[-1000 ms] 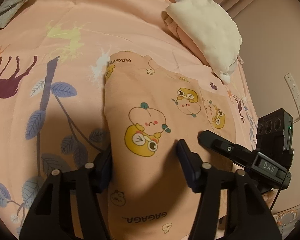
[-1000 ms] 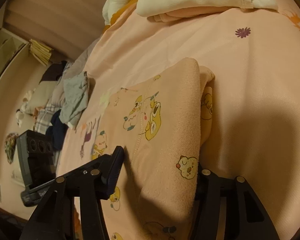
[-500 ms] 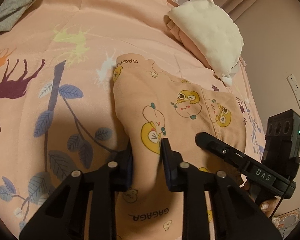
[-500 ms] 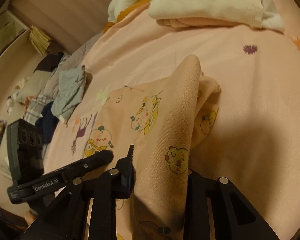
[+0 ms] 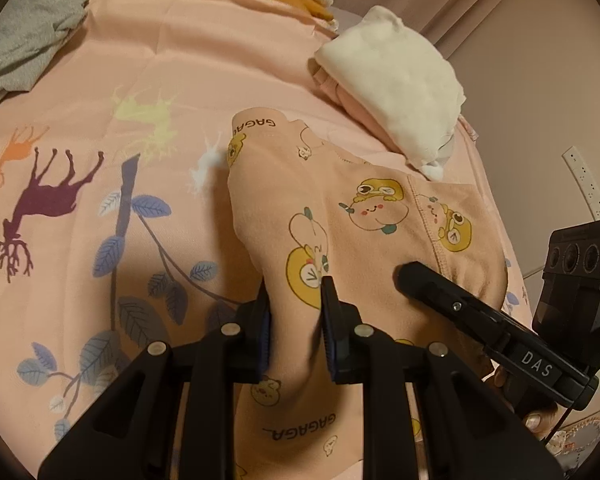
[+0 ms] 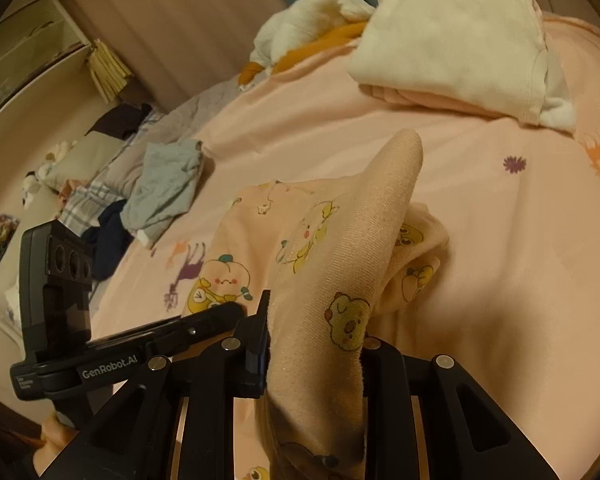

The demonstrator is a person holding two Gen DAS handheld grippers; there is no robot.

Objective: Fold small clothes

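Two grippers are seen, left (image 5: pixel 296 320) and right (image 6: pixel 314 344) (each clamped on cloth). One printed garment (image 5: pixel 340 240) is counted, one folded stack (image 5: pixel 396 80), one grey garment (image 5: pixel 24 40), one bedsheet (image 5: pixel 140 80).

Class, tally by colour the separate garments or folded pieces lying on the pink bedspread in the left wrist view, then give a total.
Peach cartoon-print garment: 1
Cream folded piece: 1
Pink folded piece under the cream one: 1
Grey garment: 1
Total: 4
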